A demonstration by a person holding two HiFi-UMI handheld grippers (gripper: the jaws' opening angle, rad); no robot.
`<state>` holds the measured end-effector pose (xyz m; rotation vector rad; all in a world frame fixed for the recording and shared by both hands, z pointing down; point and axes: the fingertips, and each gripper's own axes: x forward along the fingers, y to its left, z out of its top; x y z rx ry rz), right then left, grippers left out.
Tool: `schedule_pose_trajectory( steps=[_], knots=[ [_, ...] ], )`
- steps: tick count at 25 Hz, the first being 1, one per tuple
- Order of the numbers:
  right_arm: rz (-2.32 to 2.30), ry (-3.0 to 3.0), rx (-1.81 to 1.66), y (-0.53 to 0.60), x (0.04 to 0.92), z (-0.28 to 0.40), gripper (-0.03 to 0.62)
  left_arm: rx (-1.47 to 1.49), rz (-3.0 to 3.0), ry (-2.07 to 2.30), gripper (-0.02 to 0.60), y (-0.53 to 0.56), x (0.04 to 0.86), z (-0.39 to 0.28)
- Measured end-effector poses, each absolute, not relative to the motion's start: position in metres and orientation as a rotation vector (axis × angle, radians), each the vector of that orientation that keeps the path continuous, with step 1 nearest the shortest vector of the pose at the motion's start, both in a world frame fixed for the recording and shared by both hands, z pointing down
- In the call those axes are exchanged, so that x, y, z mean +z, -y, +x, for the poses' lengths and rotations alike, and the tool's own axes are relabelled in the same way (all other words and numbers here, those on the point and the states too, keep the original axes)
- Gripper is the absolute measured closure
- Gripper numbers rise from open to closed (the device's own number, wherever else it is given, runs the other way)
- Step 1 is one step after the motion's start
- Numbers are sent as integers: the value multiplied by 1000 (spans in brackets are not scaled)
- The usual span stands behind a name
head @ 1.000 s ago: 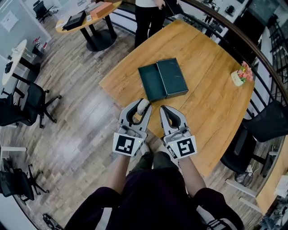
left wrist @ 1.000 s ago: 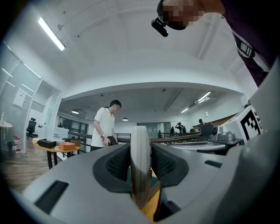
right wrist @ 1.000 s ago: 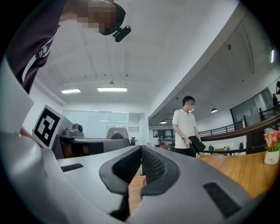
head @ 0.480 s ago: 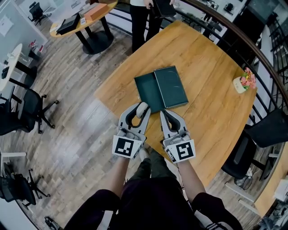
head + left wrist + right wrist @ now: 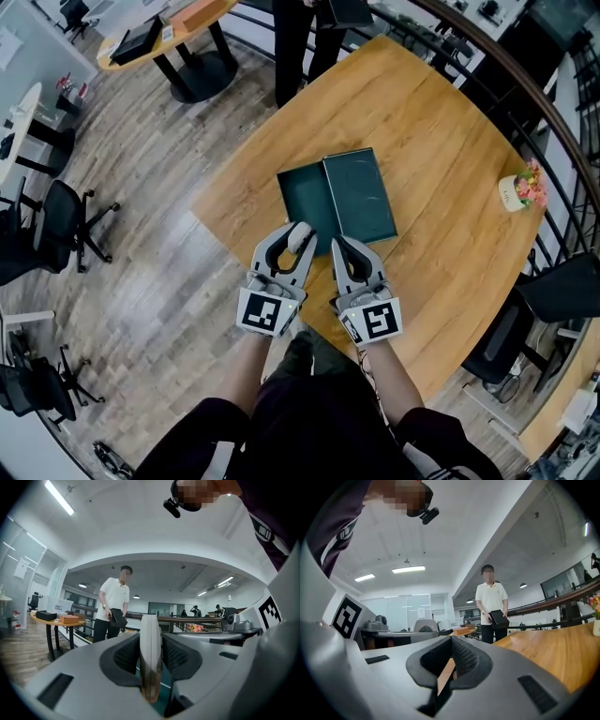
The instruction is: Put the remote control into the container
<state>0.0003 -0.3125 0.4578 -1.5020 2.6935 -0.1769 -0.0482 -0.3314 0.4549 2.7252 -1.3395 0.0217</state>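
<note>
Left gripper [image 5: 293, 249], pinching the remote control [image 5: 150, 653], has edged closer to the open container [image 5: 359, 192] just ahead, right gripper [image 5: 338, 247] pressed together beside it, so the drop-in looks near

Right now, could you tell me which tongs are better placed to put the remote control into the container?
Left. The left tongs are shut on the remote control, close to the near edge of the open green container; the right tongs are shut on nothing.
</note>
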Motion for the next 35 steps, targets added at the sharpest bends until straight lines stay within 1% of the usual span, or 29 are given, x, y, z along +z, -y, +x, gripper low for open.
schedule_pose_trajectory(
  steps=[1, 4, 11, 21, 27, 35],
  knots=[
    [-1506, -2695, -192, 317, 464, 1, 576, 8, 2708, 1341, 463, 337, 459, -46],
    [-1517, -2692, -239, 331, 484, 3, 576, 98, 2661, 1312, 463, 351, 488, -40],
    [-1542, -2670, -321, 358, 523, 10, 576, 146, 2607, 1271, 463, 384, 541, -28],
    [-1587, -2639, -362, 363, 542, 25, 576, 293, 2503, 1222, 462, 394, 593, -16],
    [-1612, -2626, -375, 362, 547, 35, 576, 413, 2513, 1211, 462, 394, 604, -7],
    [-1619, -2622, -378, 359, 545, 38, 576, 395, 2508, 1258, 462, 392, 596, -12]
  ],
)
